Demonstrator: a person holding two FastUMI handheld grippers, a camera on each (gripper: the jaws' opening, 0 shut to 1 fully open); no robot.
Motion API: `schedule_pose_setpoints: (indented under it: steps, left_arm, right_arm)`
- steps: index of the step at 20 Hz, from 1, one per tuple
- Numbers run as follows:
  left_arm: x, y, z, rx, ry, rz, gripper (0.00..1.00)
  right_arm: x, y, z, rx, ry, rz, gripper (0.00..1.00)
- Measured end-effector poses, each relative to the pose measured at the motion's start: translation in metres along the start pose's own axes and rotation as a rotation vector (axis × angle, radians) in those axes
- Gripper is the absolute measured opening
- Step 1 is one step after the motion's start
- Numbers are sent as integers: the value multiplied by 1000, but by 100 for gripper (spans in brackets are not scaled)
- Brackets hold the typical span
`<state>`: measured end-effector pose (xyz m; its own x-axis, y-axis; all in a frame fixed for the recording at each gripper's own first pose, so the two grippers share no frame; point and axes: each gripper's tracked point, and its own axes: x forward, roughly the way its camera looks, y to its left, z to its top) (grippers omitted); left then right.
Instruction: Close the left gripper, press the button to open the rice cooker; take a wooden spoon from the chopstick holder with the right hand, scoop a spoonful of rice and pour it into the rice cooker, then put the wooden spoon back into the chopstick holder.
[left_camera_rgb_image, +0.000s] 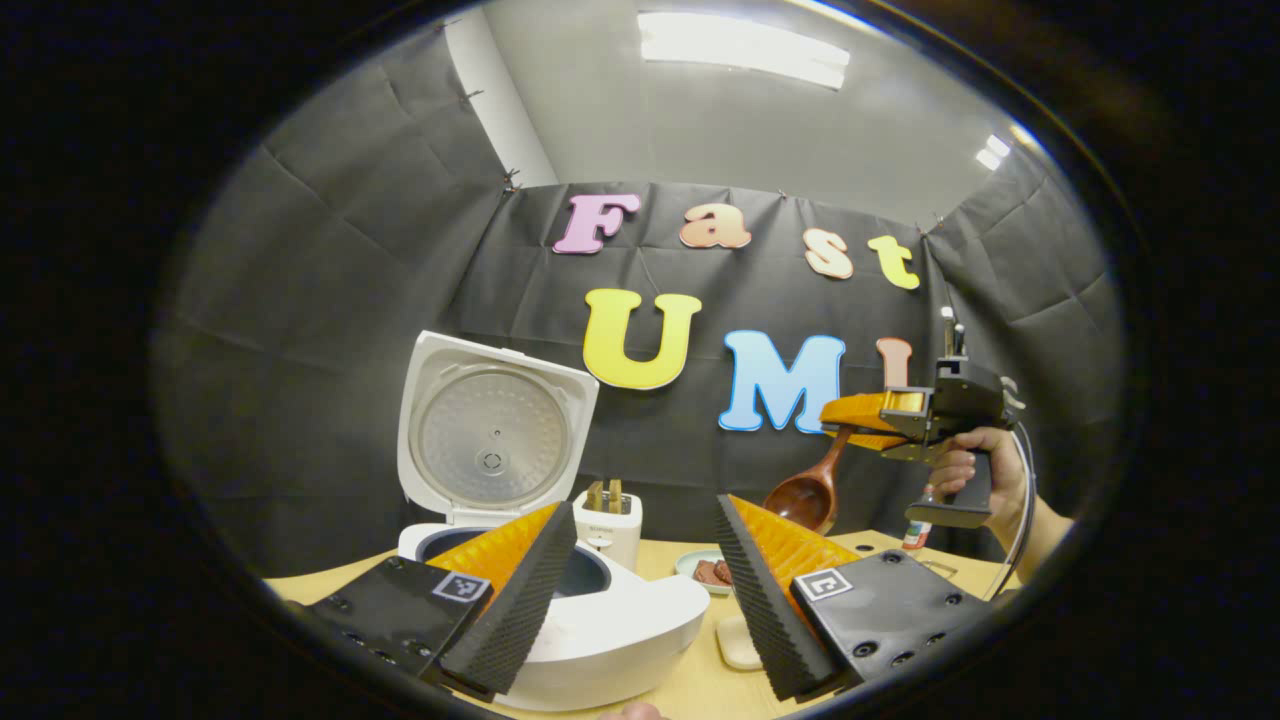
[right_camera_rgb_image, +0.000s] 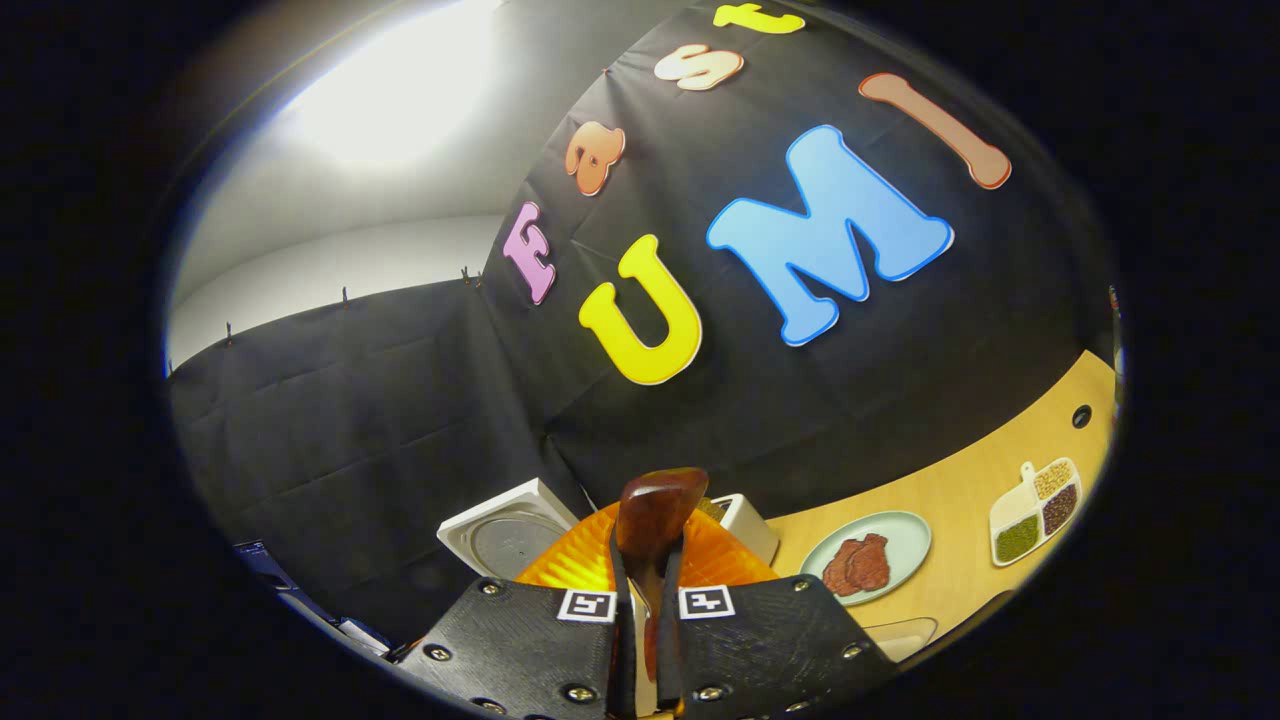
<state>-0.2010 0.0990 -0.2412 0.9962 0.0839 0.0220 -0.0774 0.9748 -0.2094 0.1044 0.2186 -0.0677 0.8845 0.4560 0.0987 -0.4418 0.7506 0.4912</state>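
A: Starting at the left of the left gripper view, what stands there?

B: The rice cooker (left_camera_rgb_image: 600, 620), white, on the wooden table (left_camera_rgb_image: 690, 690). Its lid (left_camera_rgb_image: 492, 430) stands up, fully open, with the round inner plate facing us. Just behind it on the right is the white chopstick holder (left_camera_rgb_image: 610, 525), with two wooden tips poking out of the top.

A: And the left gripper (left_camera_rgb_image: 640, 590)?

B: Its fingers are spread wide with nothing between them, low over the cooker's front edge.

A: Further right?

B: A pale plate (left_camera_rgb_image: 700, 565) with reddish-brown pieces on it, then the wooden spoon (left_camera_rgb_image: 805, 490) up in the air, bowl hanging down, handle clamped in the right gripper (left_camera_rgb_image: 860, 420) that a hand (left_camera_rgb_image: 975, 465) holds.

A: Does the right gripper view agree?

B: Yes. Both fingers press on the spoon's handle (right_camera_rgb_image: 650, 560), and its bowl juts out ahead. The open lid sits left of it, the plate and a divided tray of grains (right_camera_rgb_image: 1040, 510) to the right.
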Motion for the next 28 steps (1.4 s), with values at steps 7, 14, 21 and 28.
schedule_pose_setpoints:
  steps: [7,14,21,28]
  left_arm:
    - [6,-25,-10,23,27,-48,96]
    - [8,-30,-13,44,31,-45,96]
    - [9,-36,-17,56,40,-53,96]
    - [8,-33,-15,53,36,-46,96]
  right_arm:
    - [-89,-116,38,-117,-76,-272,9]
    - [-151,-185,45,-101,-103,-415,8]
    - [-176,-216,23,-106,-94,-508,9]
    - [-182,-225,-3,-175,-92,-577,8]
